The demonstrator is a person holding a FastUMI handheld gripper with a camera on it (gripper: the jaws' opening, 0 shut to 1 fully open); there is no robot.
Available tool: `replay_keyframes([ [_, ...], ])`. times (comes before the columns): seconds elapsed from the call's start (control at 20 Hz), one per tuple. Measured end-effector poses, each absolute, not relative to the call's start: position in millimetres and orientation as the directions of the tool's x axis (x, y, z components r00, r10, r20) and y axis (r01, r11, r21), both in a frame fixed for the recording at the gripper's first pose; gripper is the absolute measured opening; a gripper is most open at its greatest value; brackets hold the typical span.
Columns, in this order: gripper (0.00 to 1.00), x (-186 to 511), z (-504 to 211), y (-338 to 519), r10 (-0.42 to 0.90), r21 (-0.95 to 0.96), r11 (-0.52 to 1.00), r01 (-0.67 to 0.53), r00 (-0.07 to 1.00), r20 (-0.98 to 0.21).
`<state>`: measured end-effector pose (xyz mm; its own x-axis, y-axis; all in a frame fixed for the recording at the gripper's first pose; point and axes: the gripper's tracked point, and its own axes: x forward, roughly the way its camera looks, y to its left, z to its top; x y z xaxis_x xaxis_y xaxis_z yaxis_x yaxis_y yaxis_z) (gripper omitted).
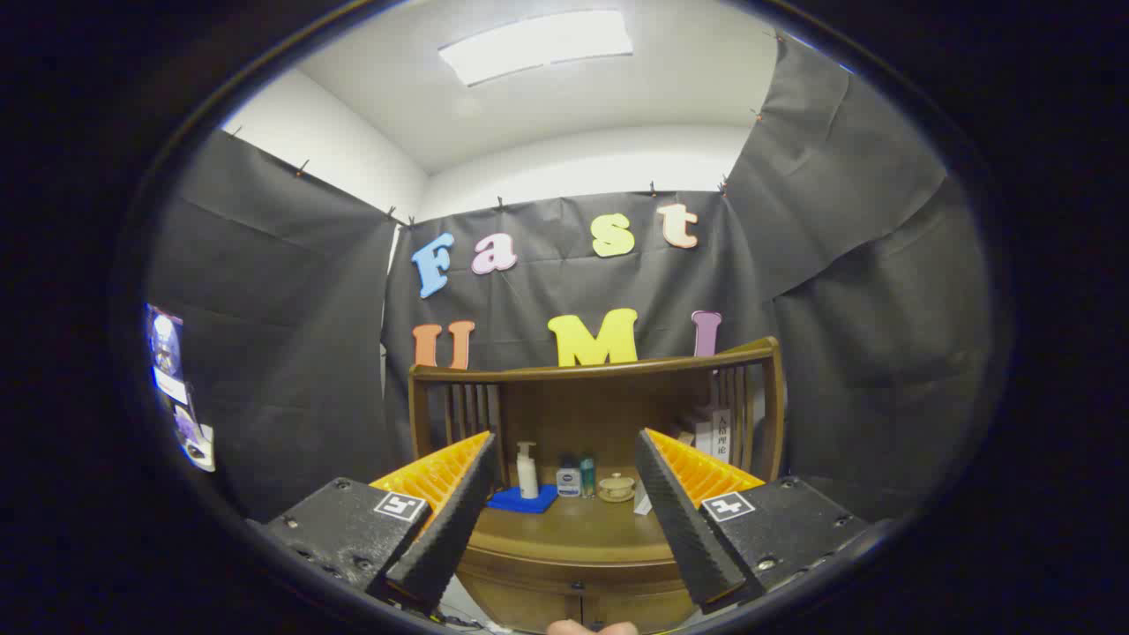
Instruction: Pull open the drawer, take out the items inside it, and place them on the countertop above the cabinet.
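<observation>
Drawer (578, 589): sits in the front face of the wooden cabinet (573, 608), directly under the tabletop (578, 529). Looks closed; contents hidden. A small dark knob (577, 585) shows at the centre of its front.

Key relation: the drawer front lies ahead of and below the tongs (564, 459), roughly on the midline between the two fingers. Its long axis runs side to side, across the line of approach. Judgement: the tongs must drop and move forward to reach the knob, then pull straight back.

Tongs: fingers spread wide, nothing between them, touching nothing.

On the tabletop, beyond the fingertips: white pump bottle (527, 470) standing on a blue cloth (523, 500), two small bottles (577, 477) just beside it, a small lidded cup on a saucer (616, 487). Curved wooden rail with slats (591, 366) backs the tabletop.

Task stage: opening not yet begun
</observation>
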<state>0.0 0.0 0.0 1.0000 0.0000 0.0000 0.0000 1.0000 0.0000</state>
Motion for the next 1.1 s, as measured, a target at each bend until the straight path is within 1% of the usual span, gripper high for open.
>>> replay_keyframes([
  [0.2,0.98,-0.3,-5.4,-2.6,-0.004,-0.006,1.000,0.004,1.000,-0.009],
  [0.55,0.98,-0.5,1.5,7.0,0.012,-0.011,1.000,-0.012,1.000,0.010],
  [1.1,0.98,31.9,-94.8,-3.9,-0.012,0.003,1.000,0.013,0.995,-0.095],
])
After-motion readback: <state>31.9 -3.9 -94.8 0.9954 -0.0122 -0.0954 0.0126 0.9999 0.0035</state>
